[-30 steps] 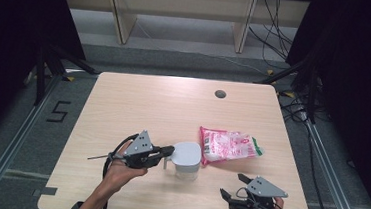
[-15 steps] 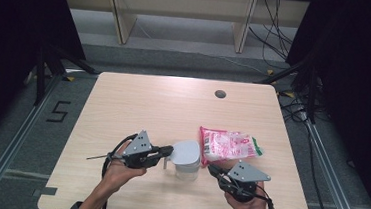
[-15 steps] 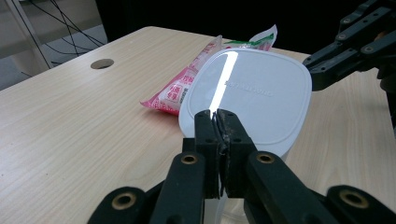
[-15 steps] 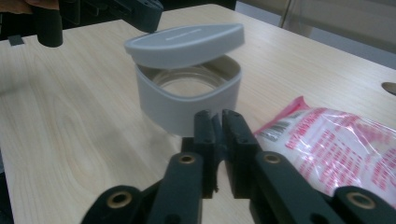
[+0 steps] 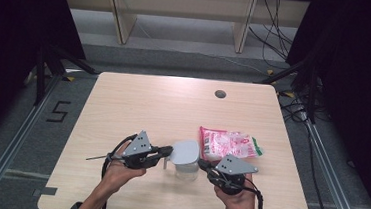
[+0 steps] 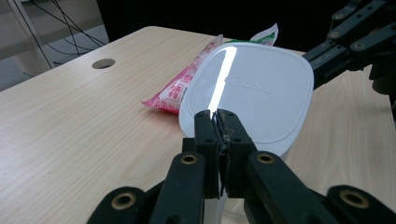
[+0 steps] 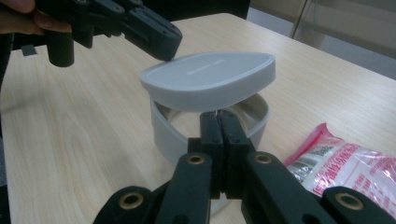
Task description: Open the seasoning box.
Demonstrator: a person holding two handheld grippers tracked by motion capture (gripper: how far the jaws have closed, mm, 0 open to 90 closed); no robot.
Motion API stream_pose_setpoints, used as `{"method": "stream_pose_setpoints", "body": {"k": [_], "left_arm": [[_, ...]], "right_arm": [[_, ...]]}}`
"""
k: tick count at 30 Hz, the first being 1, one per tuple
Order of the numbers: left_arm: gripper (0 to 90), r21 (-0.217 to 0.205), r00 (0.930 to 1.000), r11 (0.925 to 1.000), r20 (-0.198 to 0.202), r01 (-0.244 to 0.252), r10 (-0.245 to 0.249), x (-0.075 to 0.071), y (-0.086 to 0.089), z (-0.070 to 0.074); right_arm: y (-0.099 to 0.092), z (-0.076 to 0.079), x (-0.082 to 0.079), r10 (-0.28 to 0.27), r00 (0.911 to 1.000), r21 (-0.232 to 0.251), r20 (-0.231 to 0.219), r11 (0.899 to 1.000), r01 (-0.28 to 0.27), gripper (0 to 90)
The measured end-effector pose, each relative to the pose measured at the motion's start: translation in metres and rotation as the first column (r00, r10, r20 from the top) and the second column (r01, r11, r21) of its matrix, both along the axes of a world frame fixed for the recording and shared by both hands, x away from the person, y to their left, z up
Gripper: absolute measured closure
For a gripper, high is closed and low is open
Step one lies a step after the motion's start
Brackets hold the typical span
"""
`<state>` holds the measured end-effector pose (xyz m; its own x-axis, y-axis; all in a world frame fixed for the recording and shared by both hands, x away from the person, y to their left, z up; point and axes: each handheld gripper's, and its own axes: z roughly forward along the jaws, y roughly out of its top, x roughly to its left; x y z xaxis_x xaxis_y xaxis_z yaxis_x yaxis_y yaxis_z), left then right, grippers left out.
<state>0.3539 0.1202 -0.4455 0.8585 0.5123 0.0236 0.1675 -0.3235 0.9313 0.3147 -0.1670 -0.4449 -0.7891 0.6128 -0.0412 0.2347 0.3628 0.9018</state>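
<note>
Low centre of the high view: clear tub on the bench, grey lid lifted askew. Left tool clamped on the lid's edge; right tool pinched on the tub's rim, jaws just closed. Likely light, stiff, smooth plastic; rim and lid lip the best holds. Pink packet just right; open bench upper left.

A light wooden table with rounded corners stands on grey carpeted floor, a round cable hole near its 1 o'clock corner. Pale wooden shelving runs along 12 o'clock. Black curtains flank 9 and 3 o'clock. Cables trail at 1 o'clock; a floor marking "5" sits at 9 o'clock.
</note>
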Motion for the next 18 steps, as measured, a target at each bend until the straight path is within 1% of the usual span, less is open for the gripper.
{"method": "stream_pose_setpoints", "body": {"k": [1, 2, 3, 4, 5, 6, 7, 8, 9, 10, 11, 12, 13, 14, 15, 17, 18], "left_arm": [[85.8, -0.001, 1.0, 1.0, -0.002, 0.0, 0.0, 0.0, 0.0, 0.0], [84.9, -0.018, 0.9998, 0.9998, -0.018, -0.011, 0.011, 0.0, 0.0, -0.001], [82.3, -0.017, 0.9999, 0.9998, -0.015, -0.009, 0.009, 0.001, 0.001, 0.0], [76.2, -0.027, 0.9995, 0.9995, -0.025, -0.017, 0.017, 0.001, 0.001, 0.0], [76.2, -0.033, 0.9995, 0.9994, -0.029, -0.008, 0.007, 0.001, 0.003, 0.0], [73.2, -0.048, 0.9987, 0.9988, -0.051, -0.007, 0.005, 0.0, 0.005, 0.0], [68.9, -0.059, 0.998, 0.9983, -0.063, -0.006, 0.002, -0.001, 0.007, 0.001], [65.2, -0.044, 0.9988, 0.999, -0.049, 0.005, -0.008, -0.001, 0.01, 0.002], [63.3, -0.041, 0.999, 0.9992, -0.045, -0.002, 0.0, -0.003, 0.013, 0.003], [56.2, -0.052, 0.9983, 0.9986, -0.057, -0.012, 0.009, -0.005, 0.015, 0.002], [51.1, -0.032, 0.9988, 0.9995, -0.049, -0.002, 0.001, -0.007, 0.021, 0.002], [48.0, -0.032, 0.9988, 0.9995, -0.049, -0.002, 0.001, -0.007, 0.021, 0.002], [48.0, -0.045, 0.9972, 0.999, -0.075, -0.002, -0.002, -0.01, 0.023, 0.0], [45.8, -0.031, 0.9971, 0.9995, -0.076, -0.004, 0.002, -0.013, 0.025, -0.001], [43.6, -0.011, 0.9979, 0.9999, -0.065, 0.0, 0.0, -0.014, 0.027, -0.002], [40.3, -0.005, 0.9979, 1.0, -0.065, 0.002, -0.003, -0.016, 0.028, -0.006], [39.1, -0.004, 0.9975, 1.0, -0.071, 0.001, -0.001, -0.017, 0.029, -0.007]], "right_arm": [[0.001, 0.002, 0.001, 0.002, 0.9997, -0.001, 0.025, 1.0, -0.002, 90.0], [0.001, 0.003, 0.003, 0.014, 0.9981, -0.018, 0.06, 1.0, -0.013, 90.0], [0.003, 0.004, 0.003, 0.013, 0.999, -0.002, 0.043, 1.0, -0.013, 90.0], [0.005, 0.005, 0.003, 0.006, 0.9995, 0.003, 0.031, 1.0, -0.006, 90.0], [0.005, 0.005, 0.003, 0.006, 0.9995, 0.003, 0.031, 1.0, -0.006, 90.0], [0.006, 0.006, 0.005, 0.014, 0.9991, -0.004, 0.041, 1.0, -0.013, 90.0], [0.008, 0.005, 0.005, 0.012, 0.9988, -0.003, 0.048, 1.0, -0.012, 90.0], [0.009, 0.006, 0.005, 0.016, 0.999, -0.002, 0.041, 1.0, -0.016, 90.0], [0.01, 0.006, 0.004, 0.006, 0.9998, -0.003, 0.019, 1.0, -0.006, 90.0], [0.014, 0.006, 0.006, 0.024, 0.9987, -0.004, 0.045, 1.0, -0.023, 90.0], [0.015, 0.007, 0.006, 0.028, 0.9988, -0.008, 0.039, 1.0, -0.028, 90.0], [0.015, 0.007, 0.006, 0.028, 0.9988, -0.008, 0.039, 1.0, -0.028, 90.0], [0.017, 0.008, 0.006, 0.033, 0.9987, -0.01, 0.04, 0.999, -0.033, 90.0], [0.019, 0.008, 0.006, 0.025, 0.9985, -0.003, 0.048, 1.0, -0.025, 89.9], [0.021, 0.009, 0.006, 0.023, 0.9989, -0.009, 0.042, 1.0, -0.022, 89.7], [0.025, 0.01, 0.007, 0.032, 0.998, -0.007, 0.054, 0.999, -0.032, 89.4], [0.027, 0.011, 0.007, 0.033, 0.9983, -0.009, 0.048, 0.999, -0.033, 89.4]]}}
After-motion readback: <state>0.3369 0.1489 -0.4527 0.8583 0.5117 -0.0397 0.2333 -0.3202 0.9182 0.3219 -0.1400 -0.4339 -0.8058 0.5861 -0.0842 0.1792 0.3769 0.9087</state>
